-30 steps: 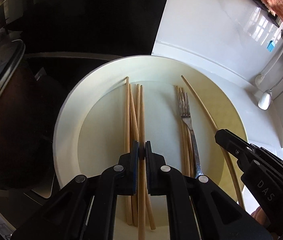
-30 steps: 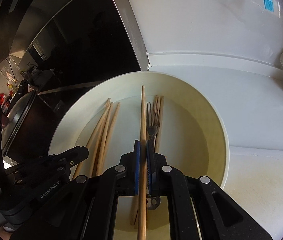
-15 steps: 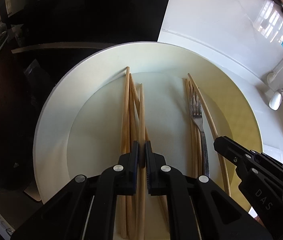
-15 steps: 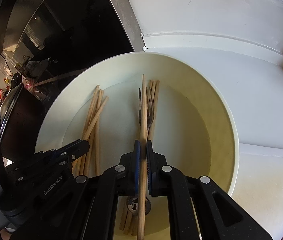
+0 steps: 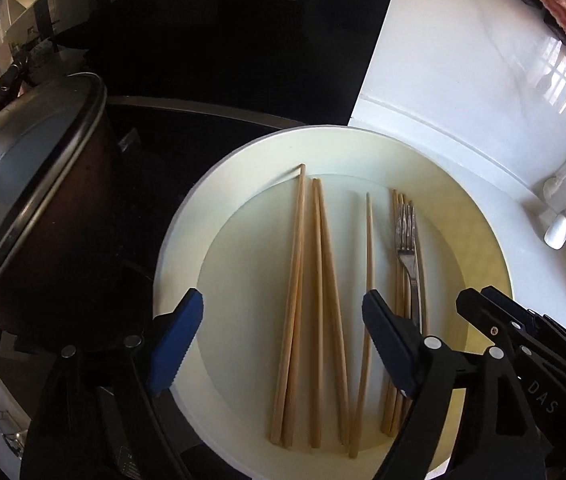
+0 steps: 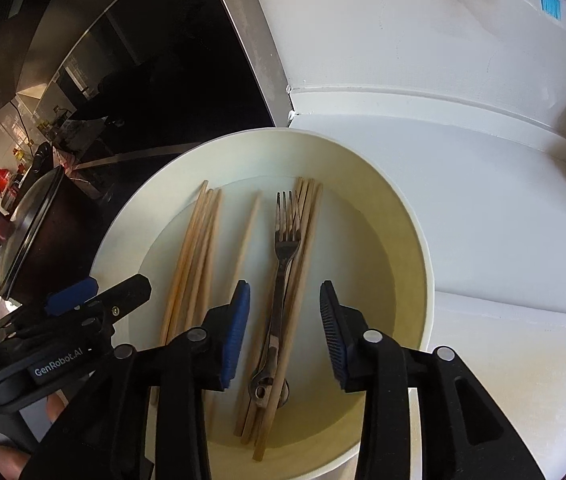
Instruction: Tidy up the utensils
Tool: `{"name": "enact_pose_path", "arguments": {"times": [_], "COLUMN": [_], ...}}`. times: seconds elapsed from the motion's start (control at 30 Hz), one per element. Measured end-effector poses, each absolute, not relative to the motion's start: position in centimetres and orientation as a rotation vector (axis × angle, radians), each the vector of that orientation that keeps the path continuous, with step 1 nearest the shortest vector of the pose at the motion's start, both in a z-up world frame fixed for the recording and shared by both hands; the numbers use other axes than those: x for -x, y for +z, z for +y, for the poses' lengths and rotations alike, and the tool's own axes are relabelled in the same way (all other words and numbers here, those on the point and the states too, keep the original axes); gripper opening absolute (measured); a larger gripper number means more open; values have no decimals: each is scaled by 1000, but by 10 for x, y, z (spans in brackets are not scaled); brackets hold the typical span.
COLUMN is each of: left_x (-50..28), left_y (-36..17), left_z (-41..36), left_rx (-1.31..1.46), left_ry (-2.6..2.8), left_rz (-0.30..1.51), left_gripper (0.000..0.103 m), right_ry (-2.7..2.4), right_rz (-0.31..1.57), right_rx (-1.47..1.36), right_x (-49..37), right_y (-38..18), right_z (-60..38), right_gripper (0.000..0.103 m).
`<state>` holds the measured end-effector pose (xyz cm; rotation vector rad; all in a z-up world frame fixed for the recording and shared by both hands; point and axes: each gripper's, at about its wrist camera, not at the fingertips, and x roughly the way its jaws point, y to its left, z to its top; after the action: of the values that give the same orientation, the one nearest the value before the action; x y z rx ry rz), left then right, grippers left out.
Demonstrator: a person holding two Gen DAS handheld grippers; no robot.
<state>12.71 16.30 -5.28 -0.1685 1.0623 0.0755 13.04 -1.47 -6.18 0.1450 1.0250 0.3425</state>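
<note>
A wide cream bowl [image 5: 187, 248] [image 6: 415, 240] holds several wooden chopsticks and a metal fork. In the left wrist view a group of chopsticks [image 5: 303, 280] lies at the left, a single chopstick [image 5: 369, 264] in the middle, and the fork [image 5: 409, 248] on more chopsticks at the right. My left gripper [image 5: 279, 344] is open and empty above the left group. In the right wrist view my right gripper [image 6: 283, 332] is open and empty above the fork [image 6: 283, 264] and its chopsticks [image 6: 307, 240].
A dark pot with a metal lid [image 5: 23, 208] [image 6: 31, 232] stands left of the bowl on a black cooktop [image 5: 203, 80]. White counter [image 6: 483, 200] lies to the right, with a white object [image 5: 559, 228] near the wall.
Both grippers opened and released the chopstick each held. The chopsticks now lie in the bowl. Both grippers pulled back and up a little.
</note>
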Motion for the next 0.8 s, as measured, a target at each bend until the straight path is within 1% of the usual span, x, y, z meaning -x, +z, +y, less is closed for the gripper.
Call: {"name": "enact_pose_path", "arguments": {"times": [0.07, 0.13, 0.27, 0.4, 0.47, 0.67, 0.8], "left_x": [-123, -121, -114, -106, -105, -93, -88], "left_y": [-47, -42, -32, -25, -22, -7, 1], "left_z": [164, 162, 159, 160, 158, 160, 158], "left_rx": [166, 162, 151, 136, 130, 123, 111], "left_ry": [87, 99, 115, 122, 129, 159, 167], "left_rz": [1064, 1068, 1065, 1067, 1067, 1055, 1058], "left_gripper": [85, 90, 91, 93, 93, 95, 95], "right_ry": [350, 353, 351, 343, 340, 329, 318], "right_rz": [1024, 1024, 1016, 1009, 1008, 1007, 1018], "right_rx": [-139, -136, -116, -86, -76, -57, -61], "right_x": [-126, -122, -114, -106, -102, -93, -86], "right_y": [-57, -53, -44, -37, -33, -23, -14], "right_z": [-15, -16, -16, -16, -17, -19, -22], "right_gripper": [39, 42, 47, 54, 55, 62, 62]}}
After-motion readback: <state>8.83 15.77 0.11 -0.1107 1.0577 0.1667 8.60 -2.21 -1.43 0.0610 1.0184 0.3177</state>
